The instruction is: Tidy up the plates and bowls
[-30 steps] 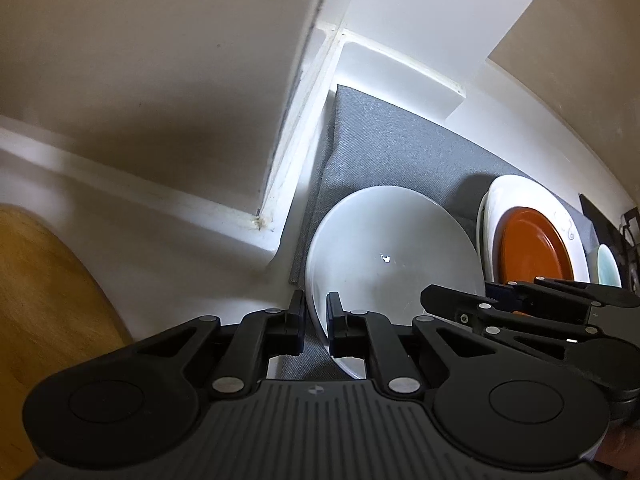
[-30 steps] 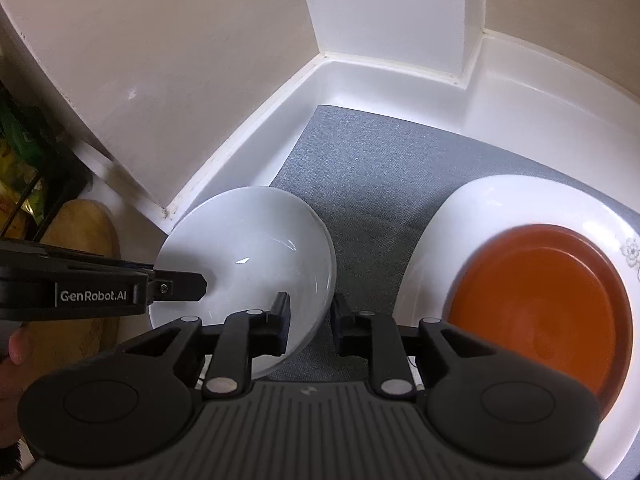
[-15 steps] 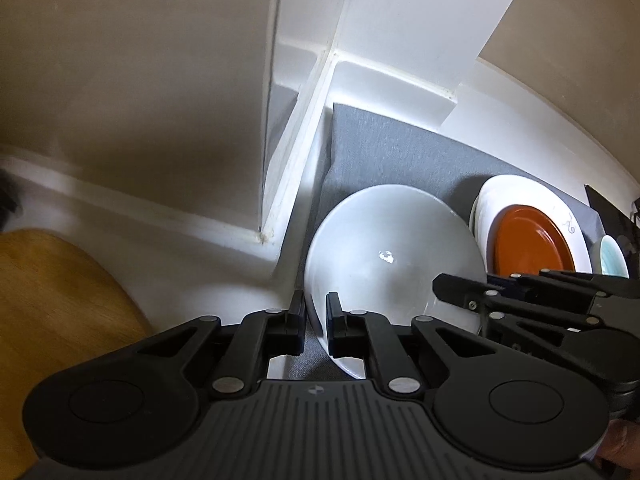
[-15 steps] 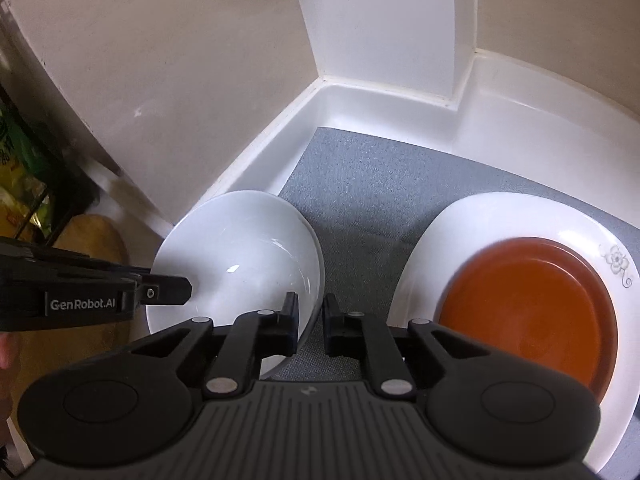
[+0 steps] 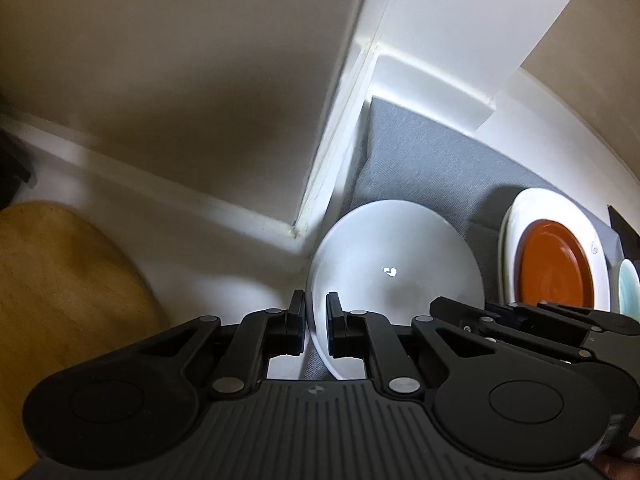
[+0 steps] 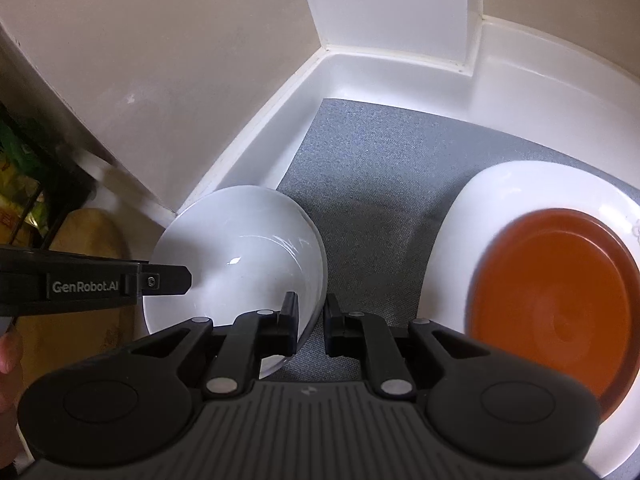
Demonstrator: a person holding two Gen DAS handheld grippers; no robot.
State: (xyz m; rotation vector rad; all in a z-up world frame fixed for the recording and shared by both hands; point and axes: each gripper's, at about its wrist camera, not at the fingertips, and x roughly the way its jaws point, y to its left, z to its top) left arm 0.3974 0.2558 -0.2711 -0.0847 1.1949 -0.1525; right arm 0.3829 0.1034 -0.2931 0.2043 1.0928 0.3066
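Observation:
A white bowl rests on the grey mat inside a white cabinet corner. My left gripper is shut on the bowl's left rim, which runs between its pads. My right gripper is shut on the opposite rim of the same bowl. In the right wrist view the left gripper reaches in from the left over the bowl's edge. To the right lies an orange plate stacked on a white plate.
Cabinet walls close in behind and to the left of the mat. A wooden board lies outside at the left. A pale teal dish peeks in at the far right edge.
The right gripper's jaws have narrowed from a small gap onto the bowl's rim. The left gripper has kept its hold. Both views have shifted only slightly.

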